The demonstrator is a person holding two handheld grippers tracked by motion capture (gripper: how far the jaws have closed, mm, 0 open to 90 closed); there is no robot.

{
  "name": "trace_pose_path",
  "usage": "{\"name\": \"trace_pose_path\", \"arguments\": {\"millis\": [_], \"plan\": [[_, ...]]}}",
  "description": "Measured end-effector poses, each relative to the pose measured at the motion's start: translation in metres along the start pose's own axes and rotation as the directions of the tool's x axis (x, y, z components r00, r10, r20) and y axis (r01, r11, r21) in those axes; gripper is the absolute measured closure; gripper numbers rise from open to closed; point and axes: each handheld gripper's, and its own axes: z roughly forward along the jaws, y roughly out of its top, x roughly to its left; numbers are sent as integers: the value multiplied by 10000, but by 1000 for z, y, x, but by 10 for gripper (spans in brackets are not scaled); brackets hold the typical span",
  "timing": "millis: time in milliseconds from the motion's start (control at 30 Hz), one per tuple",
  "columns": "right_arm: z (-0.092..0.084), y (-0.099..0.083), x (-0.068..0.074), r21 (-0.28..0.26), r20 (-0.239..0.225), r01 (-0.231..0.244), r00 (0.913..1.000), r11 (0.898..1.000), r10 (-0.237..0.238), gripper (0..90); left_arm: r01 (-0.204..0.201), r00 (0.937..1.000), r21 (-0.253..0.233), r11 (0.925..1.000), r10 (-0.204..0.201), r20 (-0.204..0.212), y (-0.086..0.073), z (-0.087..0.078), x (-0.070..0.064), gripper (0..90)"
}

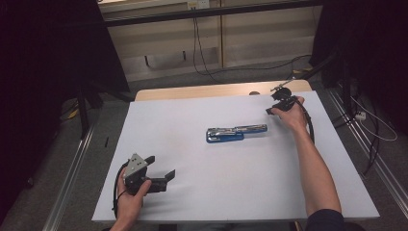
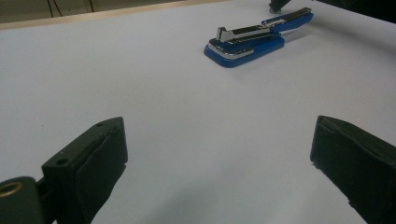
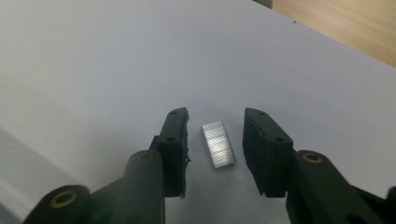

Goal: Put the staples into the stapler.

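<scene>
Near the desk's (image 1: 192, 192) far right corner, our right gripper (image 3: 215, 149) straddles a staple strip (image 3: 218, 144), pads not touching it. Our left gripper (image 1: 161, 168) rests wide open by the near left corner; the stapler (image 1: 235, 133) lies open mid-desk.

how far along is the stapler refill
Done: the blue stapler lies swung open on the white table. In hand: the right gripper straddles the strip of staples, jaws not yet touching it. Left: gripping the strip and loading it. The left gripper waits open.
</scene>
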Motion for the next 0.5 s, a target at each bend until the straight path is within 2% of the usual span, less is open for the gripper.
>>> {"name": "trace_pose_path", "arguments": {"millis": [100, 233, 500], "plan": [[-1, 6, -1, 75, -62, 193, 9998, 9998, -193, 703, -12, 10000, 16, 10000, 12, 8, 0, 0, 0, 43], [-1, 6, -1, 211, -107, 269, 9996, 9994, -266, 737, -36, 10000, -12, 10000, 36, -1, 0, 0, -1, 44], [3, 2, -4, 419, -266, 288, 9993, 9987, -277, 765, -41, 10000, 59, 10000, 40, 62, -1, 1, -2, 43]]}}
